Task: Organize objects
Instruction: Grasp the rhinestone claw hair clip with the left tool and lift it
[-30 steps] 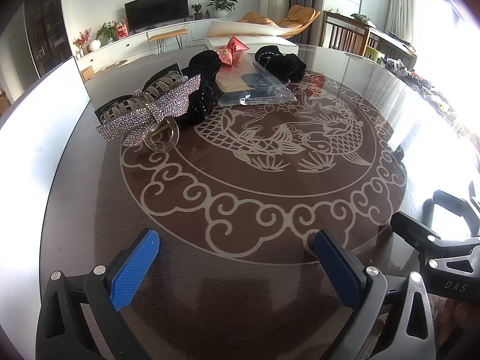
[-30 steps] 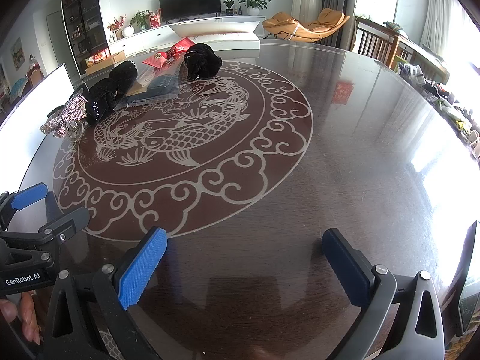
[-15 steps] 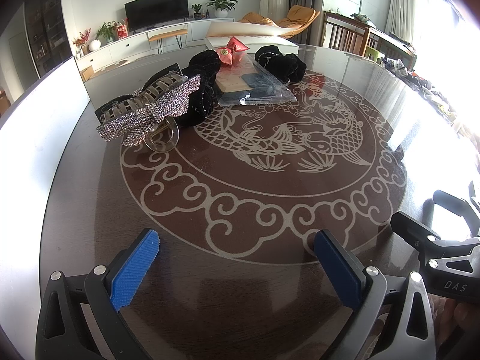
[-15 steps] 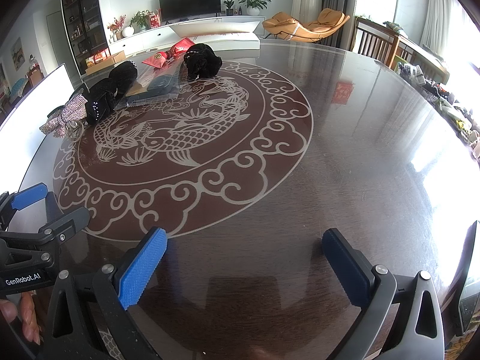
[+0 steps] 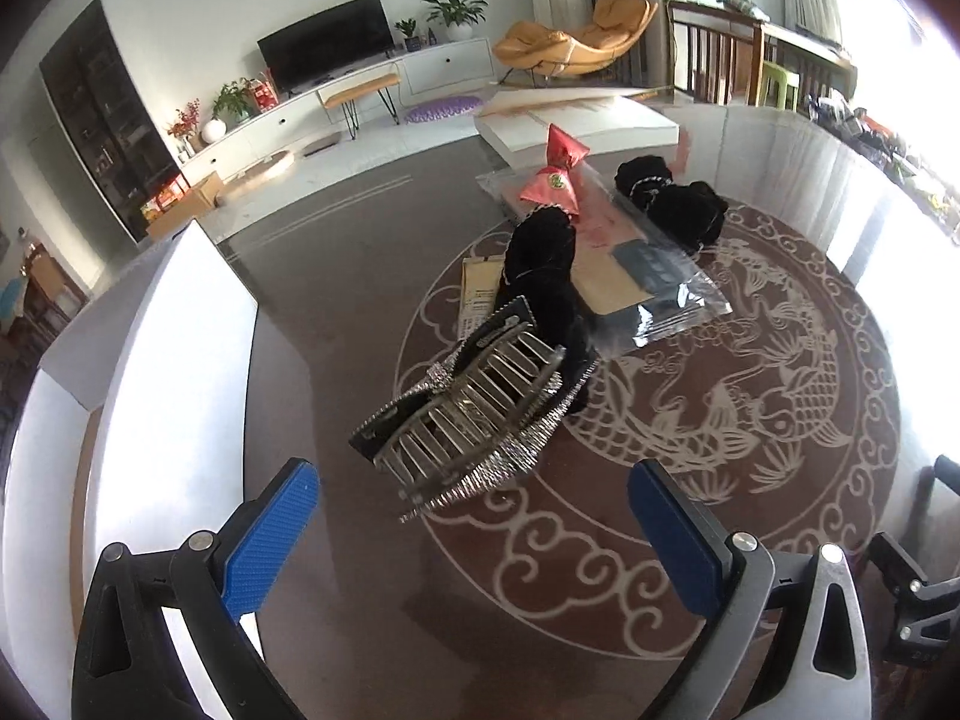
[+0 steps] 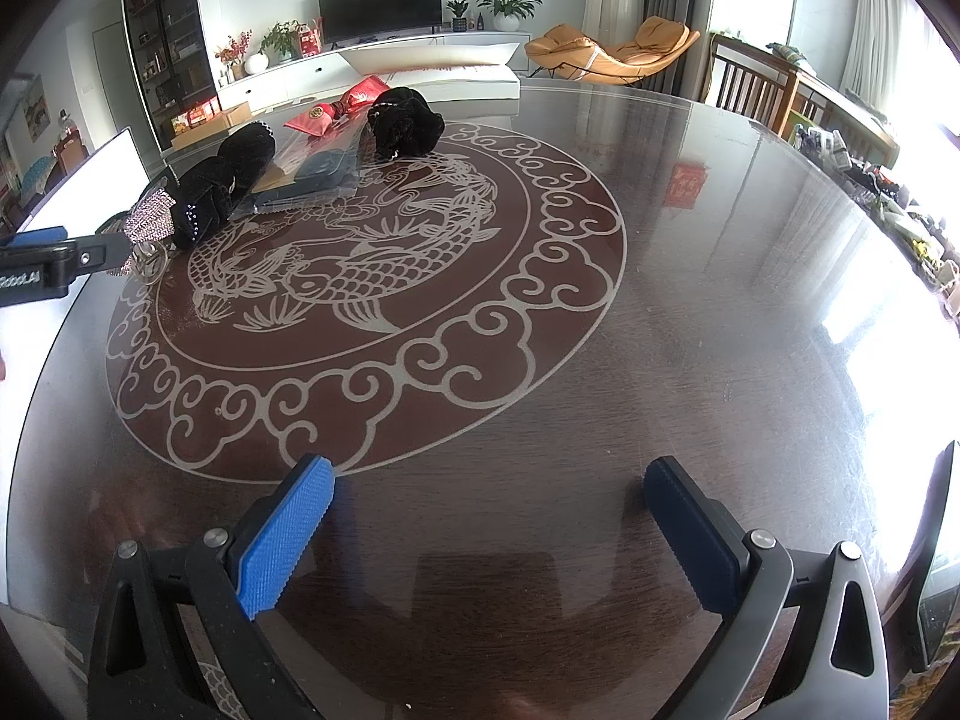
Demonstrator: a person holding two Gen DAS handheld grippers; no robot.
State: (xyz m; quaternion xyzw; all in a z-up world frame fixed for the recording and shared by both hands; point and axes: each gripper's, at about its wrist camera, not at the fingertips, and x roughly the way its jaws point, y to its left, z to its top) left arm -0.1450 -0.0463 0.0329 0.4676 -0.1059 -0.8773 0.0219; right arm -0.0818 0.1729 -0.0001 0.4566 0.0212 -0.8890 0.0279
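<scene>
Two grippers, both spread wide and empty, over a round bench (image 6: 690, 312) carrying five small accessories.

The left gripper (image 5: 474, 528) hangs with its two blue-padded fingers (image 5: 270, 540) apart, just short of the one rhinestone hair claw (image 5: 474, 414), which lies at the edge of the carved fish medallion (image 6: 360, 276). Touching the claw on its far side is one of two black velvet scrunchies (image 5: 540, 276); the second black scrunchie (image 5: 672, 204) sits at the medallion's far rim. Between the two lies one clear plastic packet (image 5: 648, 276) holding flat cards, and one red satin pouch (image 5: 555, 177) rests on the packet's far end. The right gripper (image 6: 486, 540), fingers (image 6: 282, 534) likewise parted around nothing, hovers beyond the medallion's near rim, well apart from all five pieces.
</scene>
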